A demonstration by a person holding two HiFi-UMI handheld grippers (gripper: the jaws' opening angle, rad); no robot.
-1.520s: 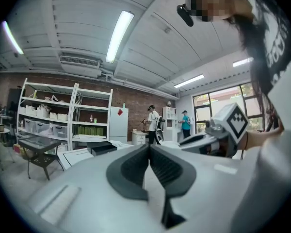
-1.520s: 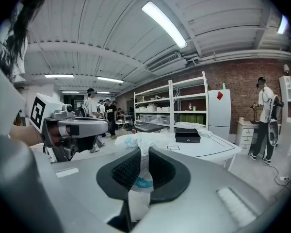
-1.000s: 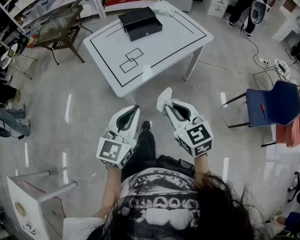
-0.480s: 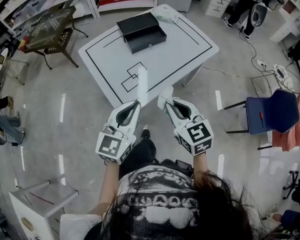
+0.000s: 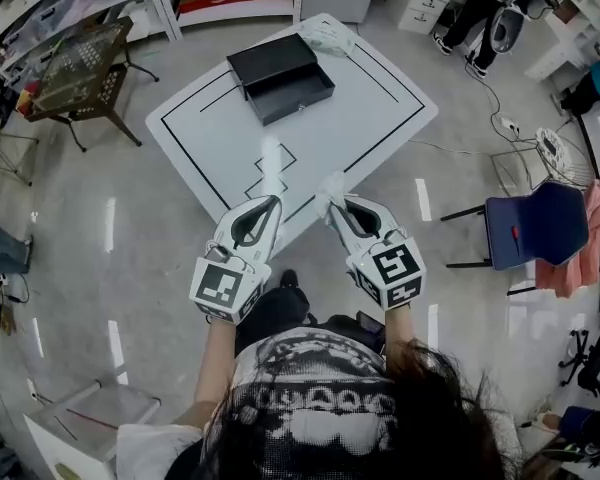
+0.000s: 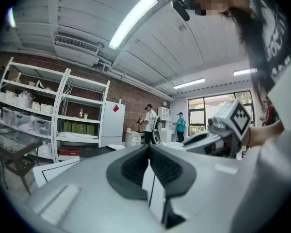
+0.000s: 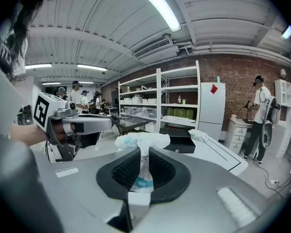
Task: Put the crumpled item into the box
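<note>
The head view looks steeply down on the table (image 5: 360,108); both gripper views skim low across it toward the box (image 7: 182,142).

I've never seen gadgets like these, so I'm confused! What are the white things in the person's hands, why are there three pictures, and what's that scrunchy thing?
There is no robot here. A person holds a pinching tool, called a gripper, in each hand. The top-down picture comes from a camera on the person's head. The other two come from small cameras riding on the grippers, each looking along its two jaws. The left gripper is pinched shut with nothing in it. The right gripper squeezes a crumpled white item. Ahead stands a white table with a black box on it and another crumpled white thing beside the box. The held item is meant to go into that box.
</note>
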